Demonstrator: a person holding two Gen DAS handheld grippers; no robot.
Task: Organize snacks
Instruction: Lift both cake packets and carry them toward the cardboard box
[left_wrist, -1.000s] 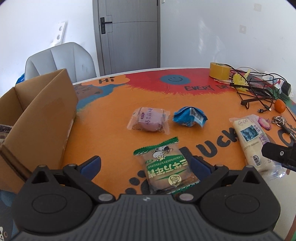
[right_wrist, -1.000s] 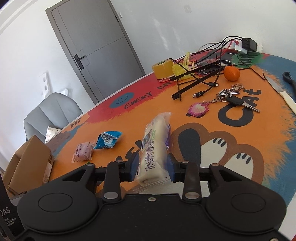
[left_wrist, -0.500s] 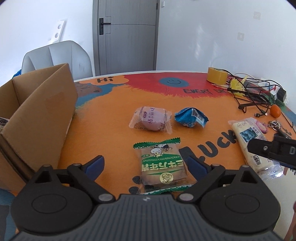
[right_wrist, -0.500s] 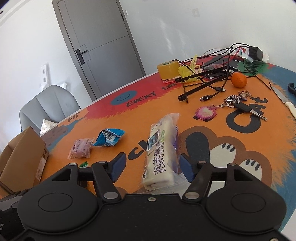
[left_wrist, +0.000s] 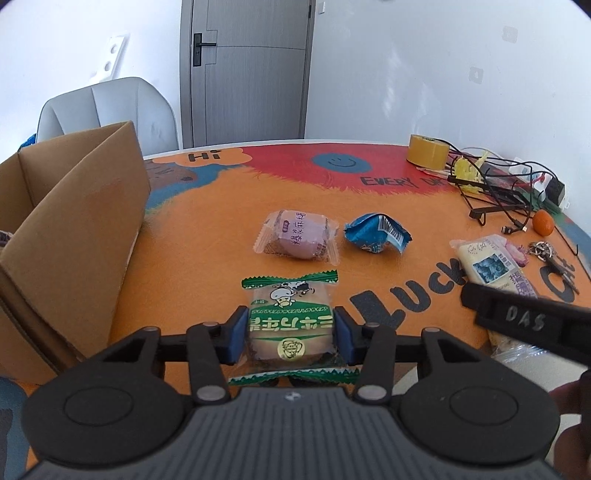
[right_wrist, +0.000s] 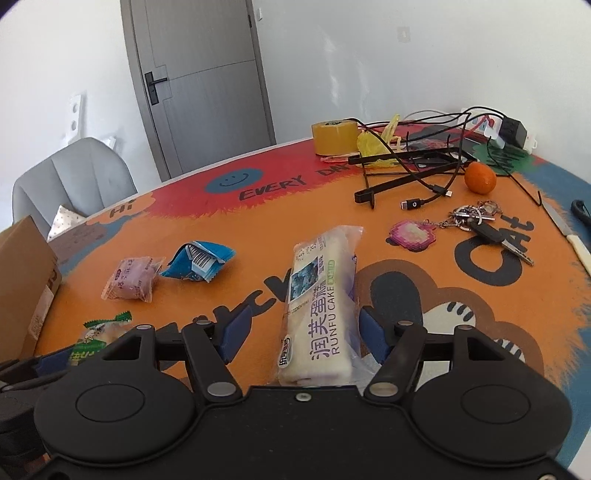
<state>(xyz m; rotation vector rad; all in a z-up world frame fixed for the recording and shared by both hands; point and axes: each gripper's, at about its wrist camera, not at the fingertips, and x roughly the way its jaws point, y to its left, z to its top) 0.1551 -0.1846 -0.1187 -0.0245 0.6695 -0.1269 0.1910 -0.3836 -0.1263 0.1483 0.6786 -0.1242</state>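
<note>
The left hand-held gripper (left_wrist: 290, 334) is clamping the green pack (left_wrist: 289, 325) beside the box (left_wrist: 70, 229) and should be lifting it level without crushing, while the right hand-held gripper (right_wrist: 301, 338) is standing apart around the long cake (right_wrist: 321, 306), reading "RUNFU CAKE", farther from the box on the bench (left_wrist: 207, 221) lettered "EVERY".

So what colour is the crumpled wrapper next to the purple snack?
Blue, with a white barcode patch; the crumpled wrapper shows best in the left wrist view.
</note>
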